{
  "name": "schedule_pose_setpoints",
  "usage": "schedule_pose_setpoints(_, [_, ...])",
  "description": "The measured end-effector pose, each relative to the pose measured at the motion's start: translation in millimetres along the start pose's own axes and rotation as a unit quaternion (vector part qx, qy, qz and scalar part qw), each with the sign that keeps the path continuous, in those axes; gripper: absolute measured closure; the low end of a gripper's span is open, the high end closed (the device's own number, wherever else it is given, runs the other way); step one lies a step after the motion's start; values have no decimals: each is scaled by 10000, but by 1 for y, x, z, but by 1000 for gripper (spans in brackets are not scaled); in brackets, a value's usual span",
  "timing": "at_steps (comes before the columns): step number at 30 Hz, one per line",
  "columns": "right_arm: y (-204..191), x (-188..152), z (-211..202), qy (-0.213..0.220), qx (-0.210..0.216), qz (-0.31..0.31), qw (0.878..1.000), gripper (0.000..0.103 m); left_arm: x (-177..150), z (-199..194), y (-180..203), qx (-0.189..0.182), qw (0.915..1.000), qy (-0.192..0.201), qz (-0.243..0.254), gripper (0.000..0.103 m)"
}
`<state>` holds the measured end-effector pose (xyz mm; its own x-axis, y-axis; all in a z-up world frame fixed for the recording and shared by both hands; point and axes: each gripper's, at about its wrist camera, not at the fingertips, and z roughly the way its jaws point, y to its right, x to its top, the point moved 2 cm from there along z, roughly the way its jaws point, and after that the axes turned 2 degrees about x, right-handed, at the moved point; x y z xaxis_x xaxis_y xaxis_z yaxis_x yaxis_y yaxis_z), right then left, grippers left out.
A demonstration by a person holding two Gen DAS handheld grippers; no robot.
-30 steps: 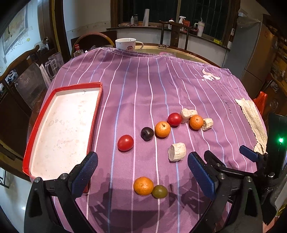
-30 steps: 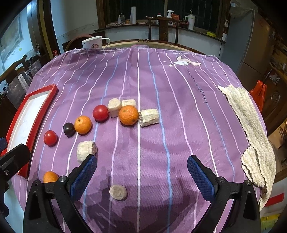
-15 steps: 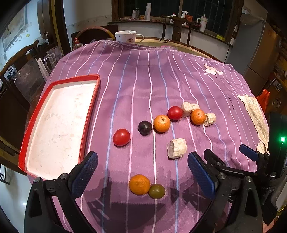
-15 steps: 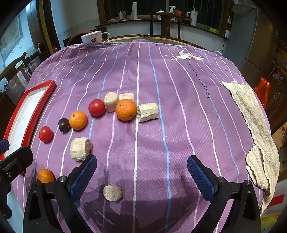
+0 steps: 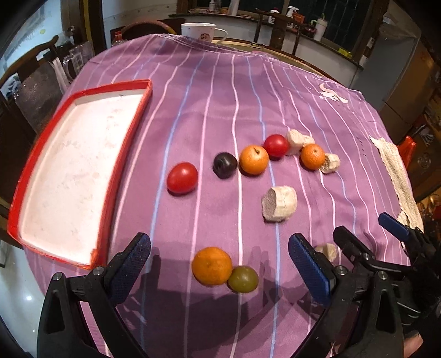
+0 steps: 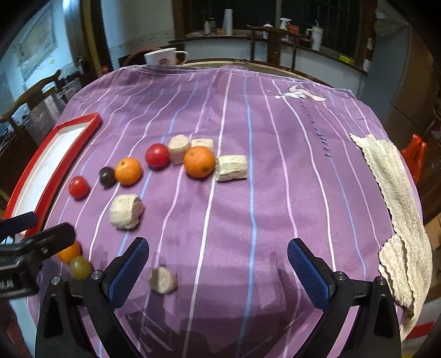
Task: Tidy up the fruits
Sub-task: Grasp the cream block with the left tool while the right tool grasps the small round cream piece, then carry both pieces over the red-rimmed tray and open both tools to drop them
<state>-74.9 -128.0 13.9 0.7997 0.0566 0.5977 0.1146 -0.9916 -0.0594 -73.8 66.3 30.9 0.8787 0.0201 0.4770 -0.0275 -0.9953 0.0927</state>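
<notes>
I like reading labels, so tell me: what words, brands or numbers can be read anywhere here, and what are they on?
"STEEL": end of a line of dark lettering on the purple cloth below its white bull logo; the rest is blurred.
White mug: a printed picture, no readable words.
Counter bottles: labels too small.

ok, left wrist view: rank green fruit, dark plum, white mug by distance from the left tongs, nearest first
1. Green fruit: just ahead between the open left tongs, touching an orange.
2. Dark plum: mid-cloth, in the fruit row.
3. White mug: far table edge.
</notes>
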Motion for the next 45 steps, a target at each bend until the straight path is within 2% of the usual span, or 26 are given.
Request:
schedule_pose_setpoints(5, [-12,-6,-2,42,152,-417,9990,2,-9,5,5,-292,9995,-61,86,3])
schedule_pose_setpoints(10, [-13,-5,1,-49,344,-478,9983,3,-7,7,9,-464,9988,-106,118,14])
schedule_pose_setpoints(13, [-7,-6,0,-85,425,-468,9980,8,-1,11,15,-608,9980,-117,127,14])
schedule_pose_setpoints(15, [-7,-7,0,-150,585,-492,9970,15,7,15,20,-749,9970,-131,109,14])
schedule_pose_setpoints(19, [-21,-14,6,-300,847,-719,9934,24,19,27,35,-891,9956,-187,206,18])
schedule_pose_setpoints(28, [-35,-25,17,-442,843,-1089,9895,43,24,55,59,-861,9942,-428,491,49])
schedule_pose_setpoints(31, [-35,-23,17,-422,791,-1125,9896,57,24,56,59,-750,9952,-354,529,63])
schedule_pose_setpoints(32, [-34,-23,17,-412,764,-1121,9899,62,24,56,58,-721,9954,-341,526,72])
schedule_pose_setpoints(35, [-32,-22,15,-434,851,-1026,9901,77,23,54,53,-799,9955,-313,406,74])
schedule_pose_setpoints(45, [-37,-15,6,-458,919,-775,9917,77,19,22,18,-744,9968,-147,270,74])
